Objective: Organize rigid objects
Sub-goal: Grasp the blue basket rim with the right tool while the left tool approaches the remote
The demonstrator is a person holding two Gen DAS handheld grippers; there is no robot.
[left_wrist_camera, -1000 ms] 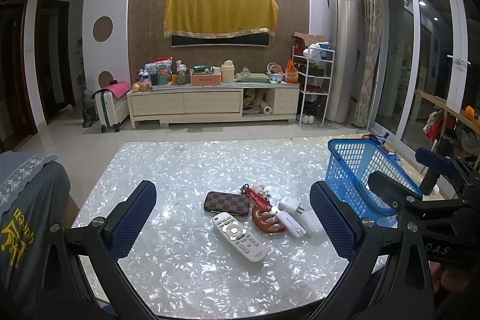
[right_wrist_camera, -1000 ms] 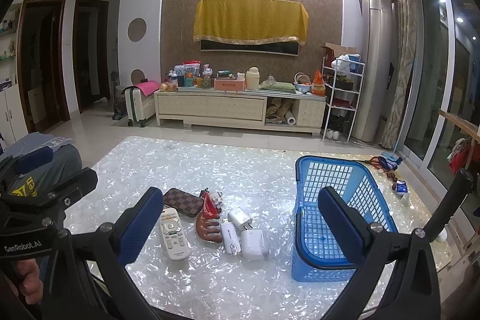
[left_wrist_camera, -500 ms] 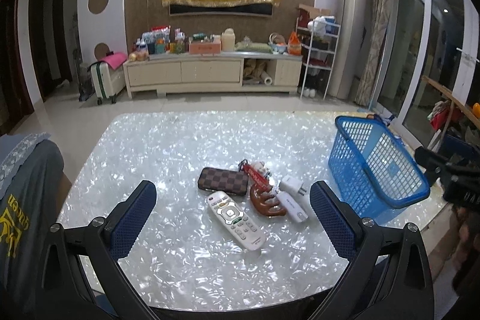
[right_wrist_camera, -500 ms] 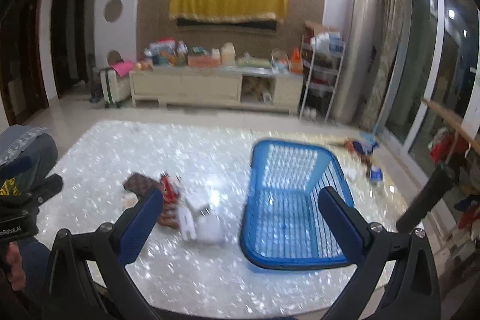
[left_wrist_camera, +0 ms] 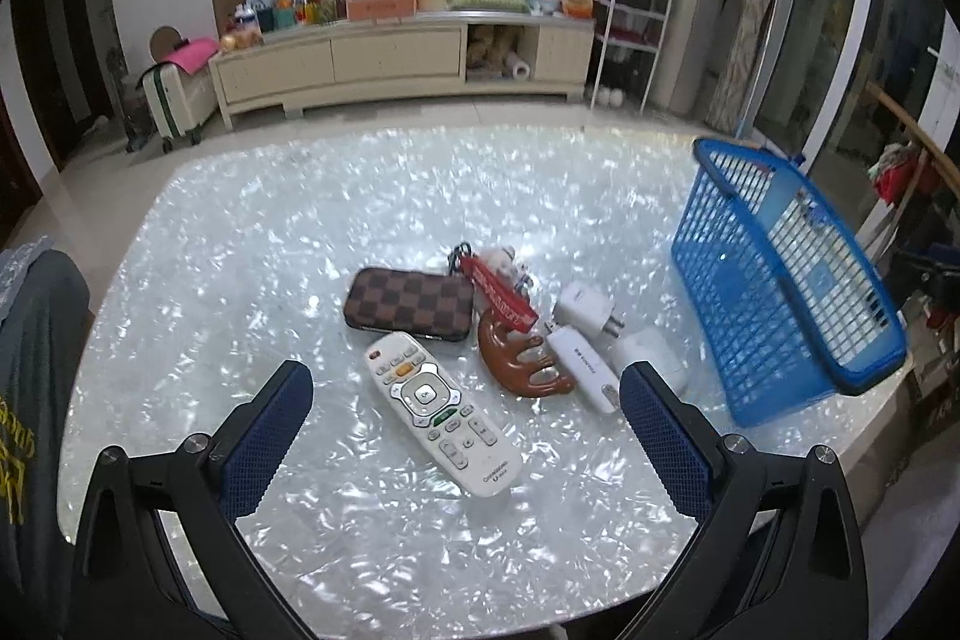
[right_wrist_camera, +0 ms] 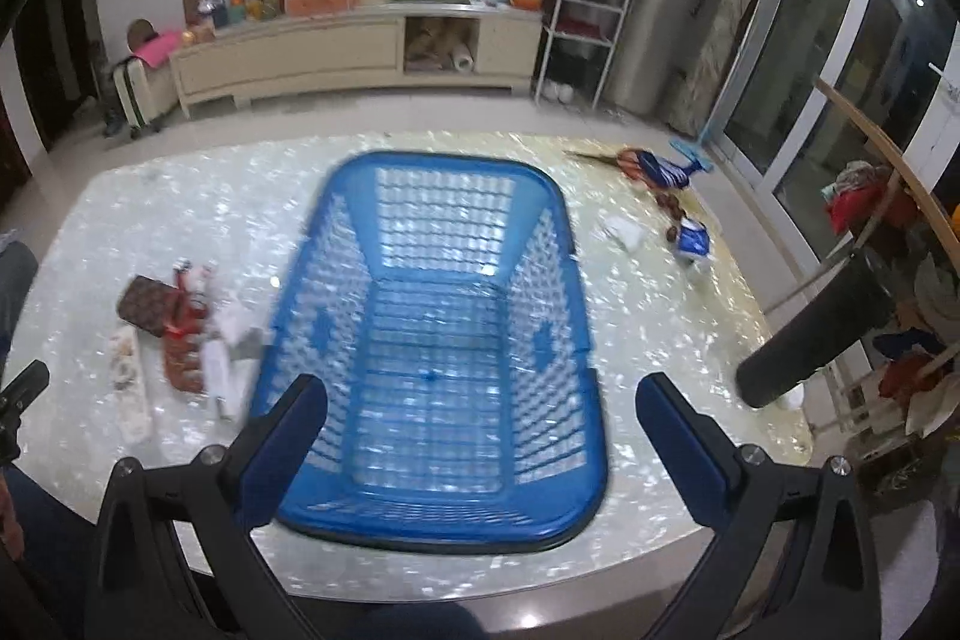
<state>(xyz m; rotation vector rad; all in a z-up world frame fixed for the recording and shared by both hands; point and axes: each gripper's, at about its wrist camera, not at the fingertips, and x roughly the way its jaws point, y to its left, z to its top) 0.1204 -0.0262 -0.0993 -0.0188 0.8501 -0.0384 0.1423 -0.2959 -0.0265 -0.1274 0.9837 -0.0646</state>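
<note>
Blue lattice-walled plastic basket [right_wrist_camera: 432,340] sits beside a glossy white remote [left_wrist_camera: 441,412] on the pearly table [left_wrist_camera: 270,232]; left gripper [left_wrist_camera: 465,400] and right gripper [right_wrist_camera: 480,412] both gape wide, empty.

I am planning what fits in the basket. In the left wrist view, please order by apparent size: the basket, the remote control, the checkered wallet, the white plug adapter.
1. blue basket
2. remote control, though it lies nearest the camera
3. checkered wallet
4. white plug adapter
</note>
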